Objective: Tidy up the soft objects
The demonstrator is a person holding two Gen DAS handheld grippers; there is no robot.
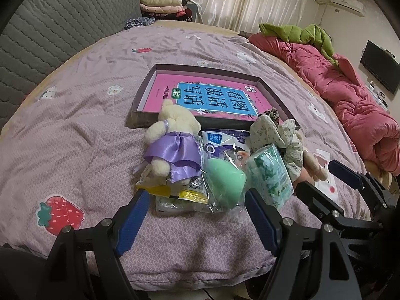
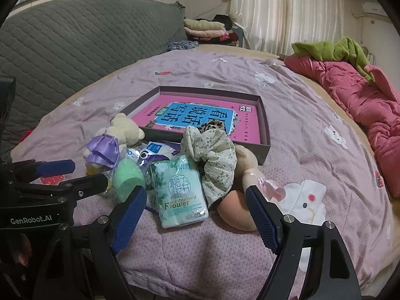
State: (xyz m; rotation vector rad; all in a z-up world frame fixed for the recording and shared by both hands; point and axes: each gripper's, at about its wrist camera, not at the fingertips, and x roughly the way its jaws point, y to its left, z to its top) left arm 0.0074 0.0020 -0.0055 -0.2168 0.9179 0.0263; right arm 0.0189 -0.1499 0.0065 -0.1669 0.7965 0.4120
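Observation:
A pile of soft things lies on the bed in front of a shallow box (image 1: 147,85) (image 2: 265,125) holding a pink book. In it are a cream teddy in a purple dress (image 1: 172,147) (image 2: 112,145), a green sponge in plastic (image 1: 225,180) (image 2: 127,177), a tissue pack (image 1: 272,175) (image 2: 180,192), a floral scrunchie (image 1: 287,140) (image 2: 215,155) and an orange sponge (image 2: 235,212). My left gripper (image 1: 196,201) is open and empty, just short of the green sponge. My right gripper (image 2: 196,198) is open and empty, its fingers either side of the tissue pack.
The purple strawberry-print quilt (image 1: 75,130) covers the bed. A rolled pink duvet (image 1: 350,95) with a green cloth lies along the right side. A grey quilted headboard (image 2: 75,37) stands at the left. Folded clothes (image 2: 207,30) sit at the back.

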